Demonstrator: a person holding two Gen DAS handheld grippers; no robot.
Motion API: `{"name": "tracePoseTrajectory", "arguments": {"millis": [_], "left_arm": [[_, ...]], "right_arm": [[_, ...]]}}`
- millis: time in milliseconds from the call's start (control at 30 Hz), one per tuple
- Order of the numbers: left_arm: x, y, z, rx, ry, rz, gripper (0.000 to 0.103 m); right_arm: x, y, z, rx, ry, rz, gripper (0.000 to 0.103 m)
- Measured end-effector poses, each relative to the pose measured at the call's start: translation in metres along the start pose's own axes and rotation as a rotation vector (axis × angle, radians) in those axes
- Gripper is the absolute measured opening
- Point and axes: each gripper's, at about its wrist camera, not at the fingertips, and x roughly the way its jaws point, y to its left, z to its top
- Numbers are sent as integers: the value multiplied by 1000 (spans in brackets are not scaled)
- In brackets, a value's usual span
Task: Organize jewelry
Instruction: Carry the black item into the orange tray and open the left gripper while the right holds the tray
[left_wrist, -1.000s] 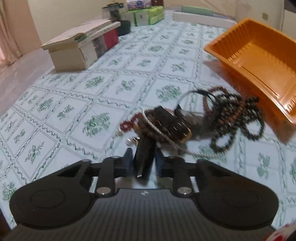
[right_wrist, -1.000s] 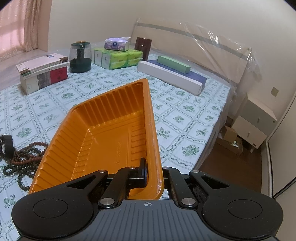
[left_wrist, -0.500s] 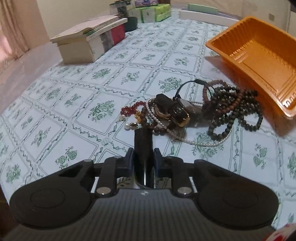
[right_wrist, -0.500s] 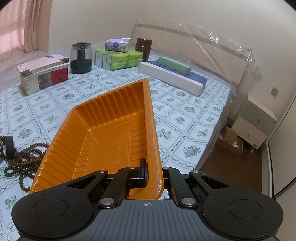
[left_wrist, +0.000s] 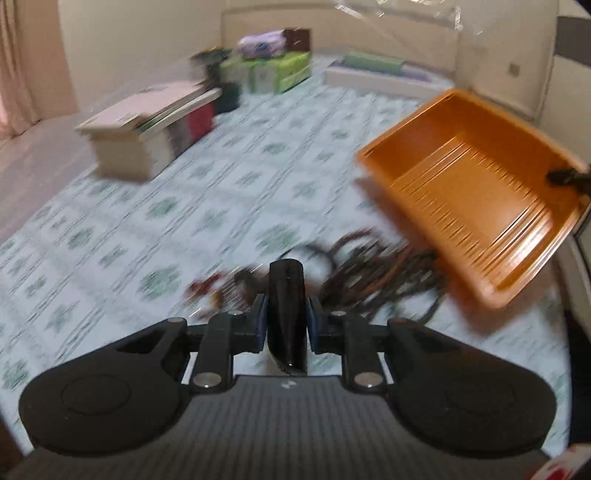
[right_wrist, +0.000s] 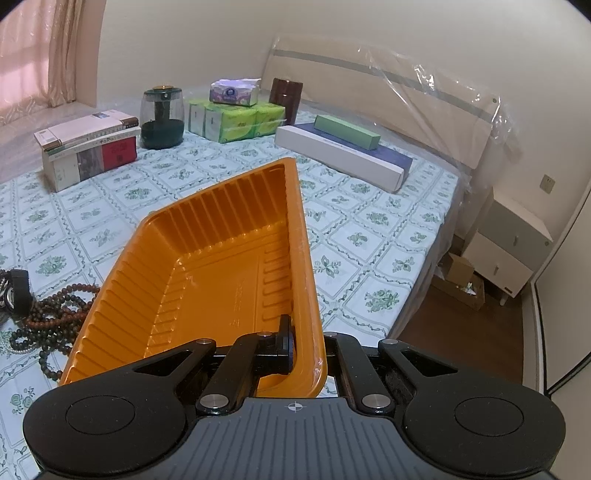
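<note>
Both jaws are clamped: a black watch strap (left_wrist: 287, 314) by the left gripper (left_wrist: 286, 320), the orange tray (right_wrist: 207, 280) rim by the right gripper (right_wrist: 308, 350); beads (right_wrist: 51, 317) could be snagged.

Counting two grippers, the left gripper (left_wrist: 286, 314) and the right gripper (right_wrist: 308, 343). Counting one orange tray (right_wrist: 221, 206), one black strap (left_wrist: 286, 291), one dark green jar (right_wrist: 162, 118), one purple tissue pack (right_wrist: 234, 92), one brown box (right_wrist: 285, 96), one long white box (right_wrist: 332, 155), one long green box (right_wrist: 347, 131), one bedside cabinet (right_wrist: 509, 251) and one cardboard box (right_wrist: 460, 284). Leaving the bead strings (right_wrist: 55, 314) uncounted, being too tangled for telling apart.
</note>
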Motion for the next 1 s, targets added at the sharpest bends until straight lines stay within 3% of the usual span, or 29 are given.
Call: {"name": "tracePoseTrajectory", "arguments": {"millis": [200, 467, 700, 767, 1000], "left_arm": [[25, -60, 42, -45, -51, -142, 19], [59, -118, 59, -57, -23, -236, 19], [76, -129, 54, -66, 7, -260, 19], [77, -128, 53, -86, 0, -276, 27], [52, -104, 43, -106, -50, -216, 30]], "right_arm": [[-3, 2, 3, -4, -4, -12, 4], [-6, 3, 1, 2, 3, -8, 4], [-5, 1, -1, 13, 8, -4, 4], [-4, 1, -1, 16, 8, -3, 4], [-4, 0, -2, 17, 9, -3, 4]]}}
